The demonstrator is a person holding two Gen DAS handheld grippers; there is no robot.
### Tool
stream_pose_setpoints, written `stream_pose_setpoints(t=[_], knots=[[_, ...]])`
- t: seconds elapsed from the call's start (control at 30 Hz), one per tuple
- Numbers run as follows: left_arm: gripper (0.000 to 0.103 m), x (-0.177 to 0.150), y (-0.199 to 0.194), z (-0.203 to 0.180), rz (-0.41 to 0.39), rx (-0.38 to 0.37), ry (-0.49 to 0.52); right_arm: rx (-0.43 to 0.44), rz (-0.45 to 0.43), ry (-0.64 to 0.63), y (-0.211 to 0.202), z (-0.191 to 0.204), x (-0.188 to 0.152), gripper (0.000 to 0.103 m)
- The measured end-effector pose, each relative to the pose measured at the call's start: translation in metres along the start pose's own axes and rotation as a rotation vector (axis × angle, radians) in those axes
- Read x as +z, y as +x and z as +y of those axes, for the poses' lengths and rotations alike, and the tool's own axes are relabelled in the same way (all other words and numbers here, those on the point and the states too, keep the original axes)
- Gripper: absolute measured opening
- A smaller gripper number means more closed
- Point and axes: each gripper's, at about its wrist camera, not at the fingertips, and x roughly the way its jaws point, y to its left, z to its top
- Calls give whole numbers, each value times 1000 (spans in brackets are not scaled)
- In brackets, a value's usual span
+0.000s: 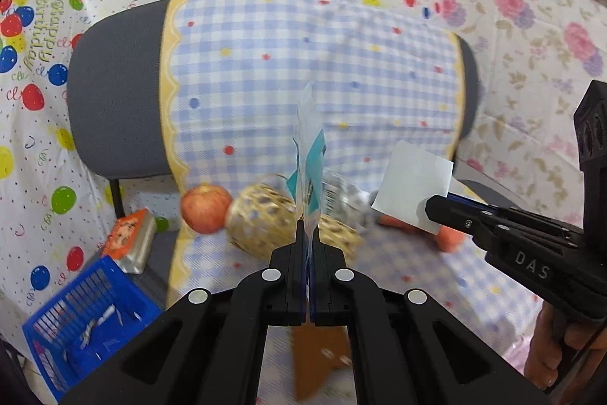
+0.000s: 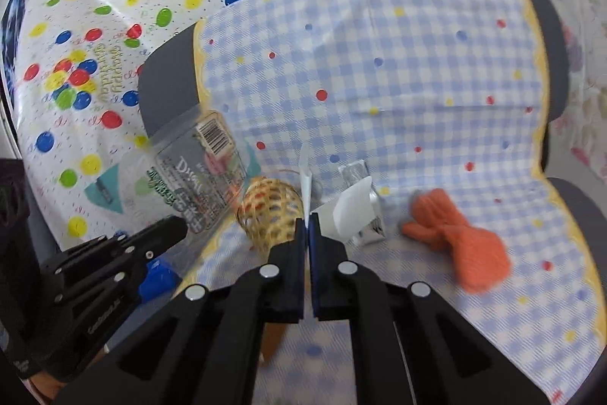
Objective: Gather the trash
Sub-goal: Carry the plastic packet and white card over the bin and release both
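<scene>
Trash is already in both your grippers: the left gripper (image 1: 308, 234) is clamped on a clear plastic wrapper (image 1: 309, 154) with teal print, held edge-on above the woven ball (image 1: 261, 215), and the right gripper (image 2: 308, 226) has its jaws together on a white paper slip (image 1: 413, 188), just to the right of that ball. Both pieces look very light, thin and floppy, and the plastic is probably slick, so you hold them by an edge with the pads fully closed, as now. A small silver packet (image 2: 364, 211) lies on the checked cloth (image 2: 379, 82) just right of the woven ball; judge it as crinkly and light, best pinched across its flat end. The blue basket (image 1: 95, 321) sits lower, left of the ball.
</scene>
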Motion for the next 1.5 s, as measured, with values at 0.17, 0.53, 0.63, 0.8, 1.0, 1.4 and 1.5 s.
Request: stream_pose_setpoints(t=[0.17,0.53,0.63,0.8,1.0,1.4,1.5], knots=[[1,-14,-13,-28,16,-60,20,-41,-13,-14,-42,-6,-23,3],[1,-44,-49,-104,16,-279,122,-229,-100,28,-143,-37,-75,3],[1,-55,-57,-131,23,-336,166,-291,-109,57,-168,-51,-94,3],[1,-74,-65,-180,30,-460,233,-416,-109,118,-207,-75,-130,3],[1,-98,-64,-228,94,-598,307,-531,-88,208,-244,-102,-172,3],[1,-163,-60,-298,277,-751,455,-654,-10,383,-281,-133,-254,3],[1,-170,-55,-313,308,-765,473,-663,2,415,-283,-142,-264,3]])
